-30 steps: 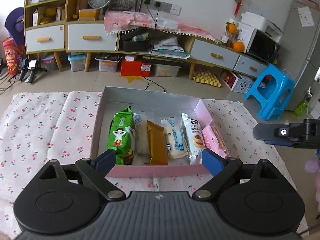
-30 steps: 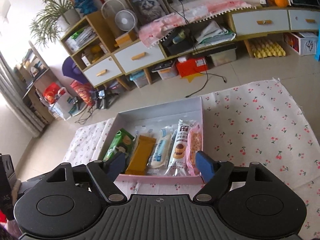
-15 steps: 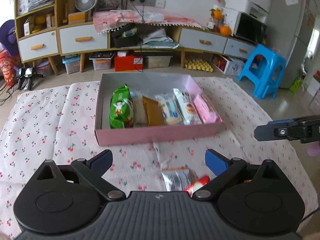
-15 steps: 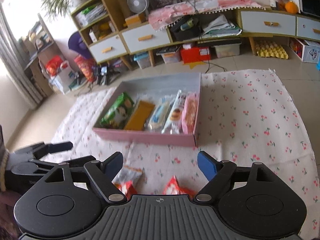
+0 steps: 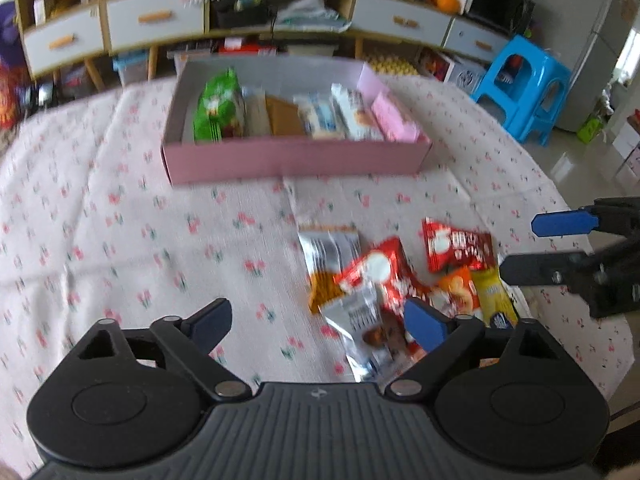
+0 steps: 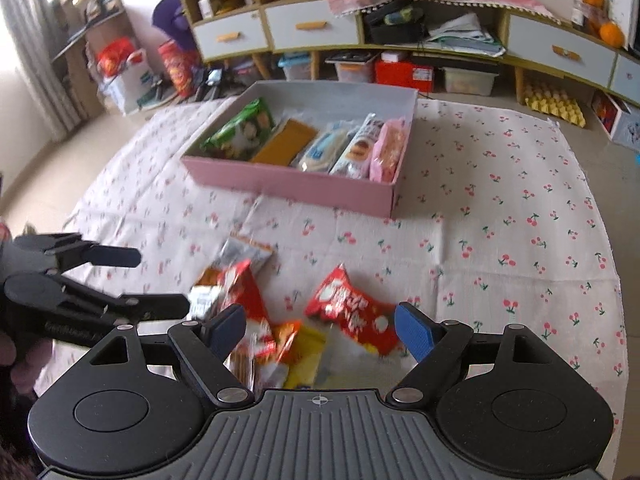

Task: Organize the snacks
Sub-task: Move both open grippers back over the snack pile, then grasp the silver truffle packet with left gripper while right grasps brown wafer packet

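- Left gripper (image 5: 316, 322) hangs over the cherry-print cloth (image 5: 120, 240) near the snack pile (image 5: 396, 280); its jaws are wide and closing, nothing gripped.
- Right gripper (image 6: 320, 326), jaws wide and empty, hangs directly over the pile, with a red packet (image 6: 352, 316) between its fingers.
- A second ago both wrist views were filled by the pink box (image 5: 296, 160); now it sits beyond the pile, and the loose packets have come into view.
- Packet lettering is too blurred to read.
- Inside the box, a row of snacks starts with a green packet (image 5: 218, 108).

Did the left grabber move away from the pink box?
Yes. The left gripper pulled back from the pink box, which now sits farther up the view, over loose snacks.
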The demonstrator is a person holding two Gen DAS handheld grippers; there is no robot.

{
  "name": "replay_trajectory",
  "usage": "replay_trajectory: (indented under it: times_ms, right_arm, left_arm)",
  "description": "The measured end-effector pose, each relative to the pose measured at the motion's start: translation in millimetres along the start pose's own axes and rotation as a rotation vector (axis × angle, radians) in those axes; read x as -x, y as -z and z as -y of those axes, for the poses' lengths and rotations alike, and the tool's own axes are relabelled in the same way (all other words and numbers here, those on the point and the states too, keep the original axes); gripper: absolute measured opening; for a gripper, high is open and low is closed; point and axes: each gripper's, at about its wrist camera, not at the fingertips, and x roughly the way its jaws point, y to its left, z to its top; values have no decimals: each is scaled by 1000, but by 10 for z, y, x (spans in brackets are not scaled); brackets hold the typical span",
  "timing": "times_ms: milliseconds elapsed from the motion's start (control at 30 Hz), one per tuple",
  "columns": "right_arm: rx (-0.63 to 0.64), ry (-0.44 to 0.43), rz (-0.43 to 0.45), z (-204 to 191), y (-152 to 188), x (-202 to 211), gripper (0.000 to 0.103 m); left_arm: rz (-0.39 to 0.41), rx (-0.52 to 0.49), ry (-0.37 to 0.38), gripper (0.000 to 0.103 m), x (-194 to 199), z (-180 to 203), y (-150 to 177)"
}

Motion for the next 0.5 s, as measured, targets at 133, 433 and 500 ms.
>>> replay_trajectory:
  times_ms: [133,433,500]
  right_arm:
    - [81,-14,3,-111,139,30,83]
    - [247,-76,24,-357,351,38,84]
    - [278,-84,26,-413,376,28,84]
  left_arm:
    - [-36,71,18,78,-52,-24,60]
    - [-29,133,34,54,-91,54,168]
    - [-29,126,35,47,-96,68,177]
